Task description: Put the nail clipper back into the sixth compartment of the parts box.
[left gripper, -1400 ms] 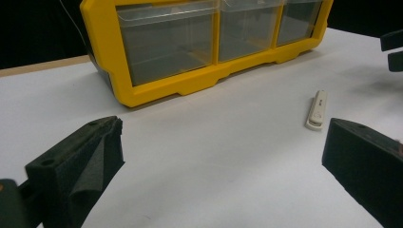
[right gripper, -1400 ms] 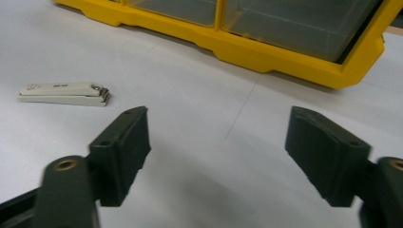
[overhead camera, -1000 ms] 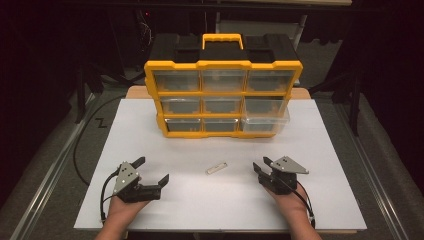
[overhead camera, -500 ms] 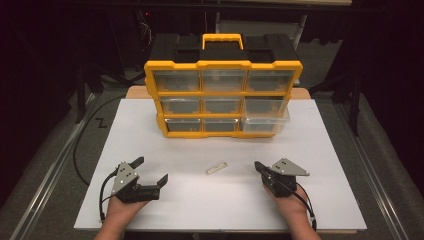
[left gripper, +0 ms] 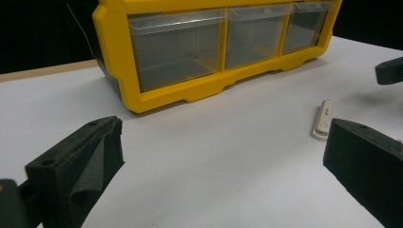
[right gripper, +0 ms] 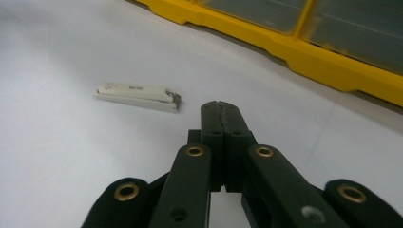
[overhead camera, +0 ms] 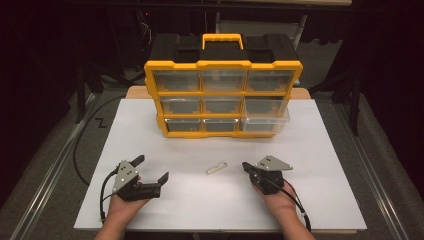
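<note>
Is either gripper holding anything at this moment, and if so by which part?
Nothing is held. The right gripper is shut on nothing, just short of the nail clipper, which lies free on the table. The left gripper is open and empty.
</note>
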Action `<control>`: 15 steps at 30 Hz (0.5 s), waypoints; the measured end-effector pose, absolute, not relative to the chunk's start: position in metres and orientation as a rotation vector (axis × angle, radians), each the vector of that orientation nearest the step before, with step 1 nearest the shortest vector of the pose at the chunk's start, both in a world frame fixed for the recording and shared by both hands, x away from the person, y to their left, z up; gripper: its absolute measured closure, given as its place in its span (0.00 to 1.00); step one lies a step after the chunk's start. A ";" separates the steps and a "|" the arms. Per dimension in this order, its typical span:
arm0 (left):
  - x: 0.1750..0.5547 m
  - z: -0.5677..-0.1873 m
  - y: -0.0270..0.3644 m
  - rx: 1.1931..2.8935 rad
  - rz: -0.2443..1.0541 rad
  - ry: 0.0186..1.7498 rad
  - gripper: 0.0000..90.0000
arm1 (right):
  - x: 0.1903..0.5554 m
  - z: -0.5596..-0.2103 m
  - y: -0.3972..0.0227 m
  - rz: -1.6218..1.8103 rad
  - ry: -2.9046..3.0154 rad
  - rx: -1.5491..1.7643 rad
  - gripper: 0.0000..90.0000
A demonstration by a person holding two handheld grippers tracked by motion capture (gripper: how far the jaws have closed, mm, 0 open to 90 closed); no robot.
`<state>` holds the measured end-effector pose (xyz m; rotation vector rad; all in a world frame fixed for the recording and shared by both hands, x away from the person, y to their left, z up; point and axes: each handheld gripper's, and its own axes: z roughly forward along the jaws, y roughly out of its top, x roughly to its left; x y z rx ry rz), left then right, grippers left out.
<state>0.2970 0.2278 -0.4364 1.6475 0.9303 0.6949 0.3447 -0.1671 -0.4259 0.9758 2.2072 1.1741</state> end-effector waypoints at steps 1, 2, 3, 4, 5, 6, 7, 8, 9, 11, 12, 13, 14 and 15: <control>0.297 -0.437 0.226 1.655 0.692 0.926 0.00 | 0.347 -0.426 -0.163 1.172 2.210 0.973 1.00; 0.297 -0.437 0.226 1.657 0.694 0.924 0.00 | 0.350 -0.426 -0.158 1.173 2.216 0.972 1.00; 0.296 -0.437 0.224 1.661 0.700 0.920 0.00 | 0.352 -0.426 -0.156 1.173 2.221 0.973 1.00; 0.296 -0.436 0.224 1.666 0.700 0.916 0.00 | 0.356 -0.426 -0.151 1.160 2.229 0.970 1.00; 0.296 -0.436 0.223 1.666 0.700 0.915 0.00 | 0.359 -0.427 -0.147 1.154 2.233 0.972 1.00; 0.295 -0.436 0.223 1.670 0.699 0.912 0.00 | 0.361 -0.428 -0.145 1.150 2.237 0.979 1.00; 0.295 -0.436 0.223 1.668 0.698 0.911 0.00 | 0.365 -0.428 -0.142 1.142 2.244 0.970 1.00; 0.295 -0.436 0.223 1.669 0.697 0.910 0.00 | 0.369 -0.429 -0.138 1.126 2.254 0.965 1.00; 0.295 -0.436 0.223 1.671 0.698 0.909 0.00 | 0.371 -0.430 -0.135 1.118 2.263 0.969 1.00; 0.294 -0.436 0.223 1.669 0.699 0.908 0.00 | 0.376 -0.430 -0.129 1.098 2.281 0.948 1.00; 0.294 -0.436 0.224 1.667 0.700 0.907 0.00 | 0.378 -0.431 -0.126 1.094 2.290 0.946 1.00; 0.294 -0.436 0.224 1.665 0.701 0.906 0.00 | 0.380 -0.431 -0.124 1.084 2.299 0.945 1.00; 0.294 -0.436 0.224 1.666 0.702 0.906 0.00 | 0.383 -0.432 -0.120 1.068 2.309 0.940 1.00; 0.294 -0.436 0.224 1.667 0.701 0.906 0.00 | 0.384 -0.432 -0.119 1.058 2.312 0.938 1.00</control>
